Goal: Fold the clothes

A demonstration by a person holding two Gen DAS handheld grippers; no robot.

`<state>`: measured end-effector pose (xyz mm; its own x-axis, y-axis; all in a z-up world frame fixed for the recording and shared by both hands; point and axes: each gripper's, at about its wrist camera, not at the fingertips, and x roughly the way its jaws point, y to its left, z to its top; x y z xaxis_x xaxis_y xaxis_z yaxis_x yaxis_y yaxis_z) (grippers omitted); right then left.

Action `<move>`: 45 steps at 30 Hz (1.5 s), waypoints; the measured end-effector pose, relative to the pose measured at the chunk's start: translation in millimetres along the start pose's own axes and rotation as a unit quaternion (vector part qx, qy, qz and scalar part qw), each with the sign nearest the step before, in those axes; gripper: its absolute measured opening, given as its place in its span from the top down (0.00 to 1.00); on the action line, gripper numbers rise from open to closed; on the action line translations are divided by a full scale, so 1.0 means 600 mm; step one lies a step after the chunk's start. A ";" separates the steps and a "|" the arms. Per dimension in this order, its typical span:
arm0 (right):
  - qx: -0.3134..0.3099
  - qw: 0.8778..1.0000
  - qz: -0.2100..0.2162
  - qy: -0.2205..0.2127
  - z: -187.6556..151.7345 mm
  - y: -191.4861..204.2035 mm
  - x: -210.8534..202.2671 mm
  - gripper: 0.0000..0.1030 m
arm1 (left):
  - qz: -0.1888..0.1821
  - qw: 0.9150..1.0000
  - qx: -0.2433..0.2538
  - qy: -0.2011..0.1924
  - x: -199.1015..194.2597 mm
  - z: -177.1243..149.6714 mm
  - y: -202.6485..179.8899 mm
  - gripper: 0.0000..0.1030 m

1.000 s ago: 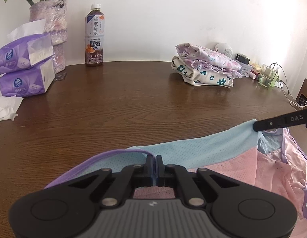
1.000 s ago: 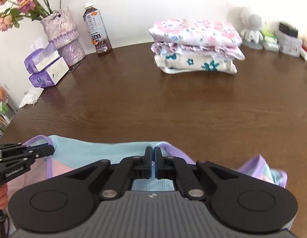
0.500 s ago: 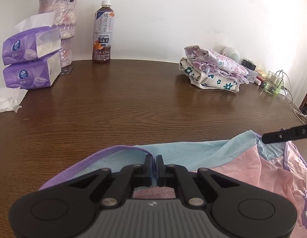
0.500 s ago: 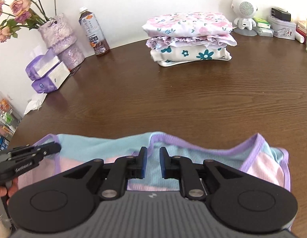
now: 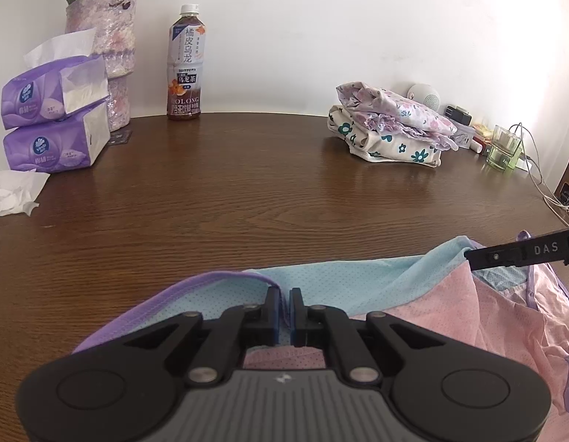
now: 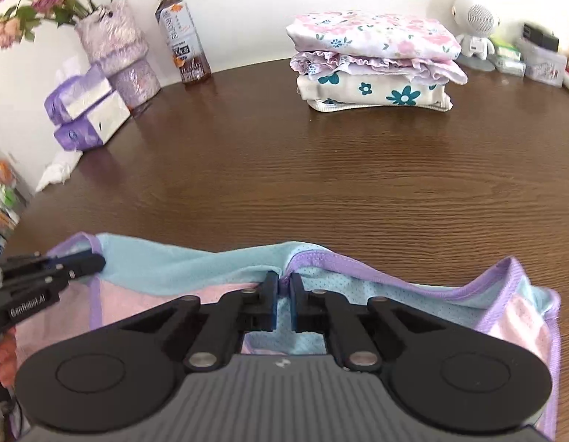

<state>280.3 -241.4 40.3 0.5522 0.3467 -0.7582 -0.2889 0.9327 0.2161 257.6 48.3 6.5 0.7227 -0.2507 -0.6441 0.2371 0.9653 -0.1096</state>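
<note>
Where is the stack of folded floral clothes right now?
The stack of folded floral clothes sits at the far right of the table, near the wall, left of the small white speaker figure in the right wrist view.

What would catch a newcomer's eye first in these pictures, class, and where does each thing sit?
Nearest the cameras, a pastel garment of blue and pink mesh with purple trim lies on the dark wooden table, its far edge between the fingers of the left gripper and right gripper. Across the table, by the wall, stands a stack of folded floral clothes.
</note>
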 end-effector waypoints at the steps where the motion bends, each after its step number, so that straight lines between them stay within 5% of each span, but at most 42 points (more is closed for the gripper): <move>1: -0.006 1.000 -0.005 0.001 0.000 0.000 -0.002 0.95 | 0.001 1.000 0.000 0.000 0.000 0.000 0.000 0.97; 9: 0.006 1.000 0.001 0.004 0.000 -0.014 -0.016 0.92 | 0.007 1.000 -0.026 -0.009 0.000 0.004 0.006 0.98; 12: 0.024 1.000 0.014 0.003 0.001 -0.023 -0.019 0.65 | 0.010 0.999 -0.034 -0.013 -0.003 0.007 0.011 0.97; 13: 0.030 0.999 0.019 0.003 0.002 -0.026 -0.020 0.65 | 0.009 0.999 -0.037 -0.012 -0.002 0.007 0.012 0.97; 16: 0.066 0.997 0.030 0.001 0.004 -0.040 -0.012 0.67 | 0.007 0.999 -0.045 -0.009 0.001 0.009 0.015 0.97; 19: 0.079 0.996 0.043 0.004 0.002 -0.041 -0.001 0.94 | 0.001 0.998 -0.058 -0.006 0.008 0.012 0.020 0.97; 21: 0.077 0.996 0.037 0.002 0.002 -0.037 -0.001 0.96 | 0.002 0.998 -0.060 -0.007 0.013 0.014 0.021 0.98; 31: 0.038 0.999 0.004 0.020 0.004 -0.021 -0.015 0.93 | 0.002 0.998 -0.065 -0.016 0.013 0.026 0.021 0.97; 34: 0.065 0.998 0.019 0.008 0.000 -0.033 -0.023 0.80 | 0.008 0.997 -0.071 -0.010 0.013 0.025 0.025 0.91; 41: 0.082 0.996 0.043 0.009 -0.009 -0.043 -0.041 0.80 | 0.014 0.998 -0.065 -0.010 0.005 0.023 0.023 0.91; 45: 0.033 0.999 0.042 0.005 -0.032 -0.014 -0.061 0.80 | 0.000 0.999 -0.033 -0.017 -0.021 0.013 0.005 0.91</move>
<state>247.8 -264.0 54.4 0.5202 0.4232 -0.7418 -0.2813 0.9050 0.3190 254.3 53.5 20.0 0.7444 -0.2527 -0.6181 0.1954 0.9675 -0.1602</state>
